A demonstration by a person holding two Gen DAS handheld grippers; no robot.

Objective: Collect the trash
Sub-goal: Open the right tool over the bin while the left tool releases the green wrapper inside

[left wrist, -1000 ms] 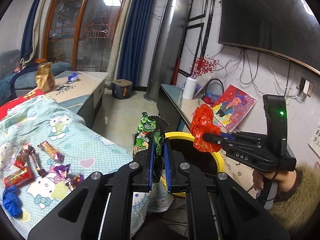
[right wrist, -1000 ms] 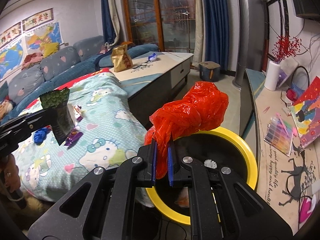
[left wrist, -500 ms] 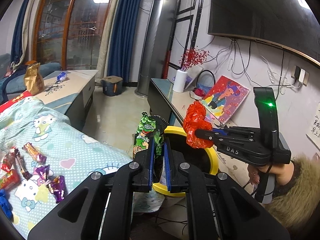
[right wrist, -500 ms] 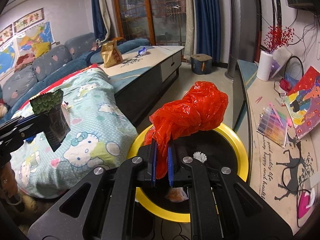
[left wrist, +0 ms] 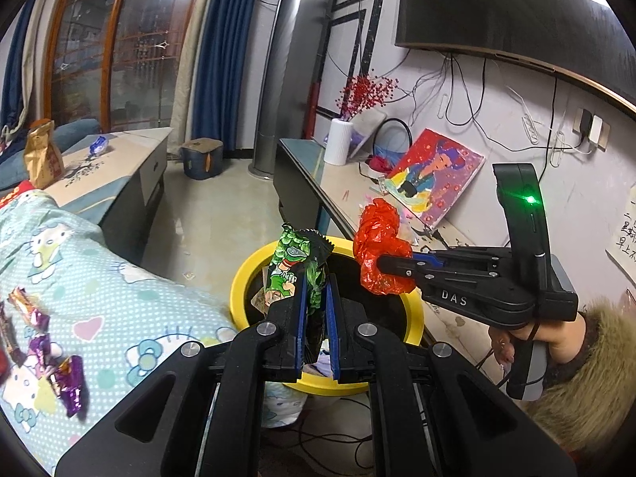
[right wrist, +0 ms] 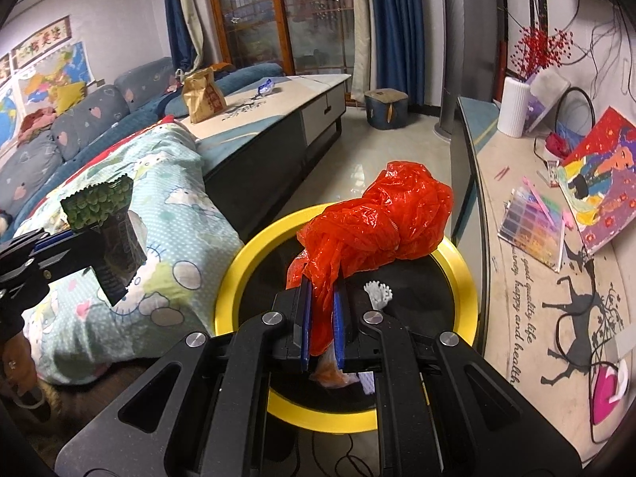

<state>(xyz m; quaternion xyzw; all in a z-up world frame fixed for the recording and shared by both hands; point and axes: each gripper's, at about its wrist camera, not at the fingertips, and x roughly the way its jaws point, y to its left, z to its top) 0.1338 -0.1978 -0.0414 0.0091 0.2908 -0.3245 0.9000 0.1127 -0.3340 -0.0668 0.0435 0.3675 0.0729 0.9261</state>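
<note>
My left gripper is squeezed tight on a green snack wrapper with a cartoon on it. My right gripper is squeezed tight on a crumpled red plastic bag. Both pieces of trash hang over the yellow-rimmed trash bin, which sits on the floor right under my grippers.

To do this well, I think I should get each piece over the dark middle of the bin, not over the yellow edge. The wrapper looks close to the near side of the rim (it could slide down outside). The red bag is puffy and light, so I would bring it low before I let go, or it may float off to the side.

Just past the bin, on the cartoon-cat blanket, more candy wrappers wait for me. Farther off, a brown paper bag stands on the coffee table.
</note>
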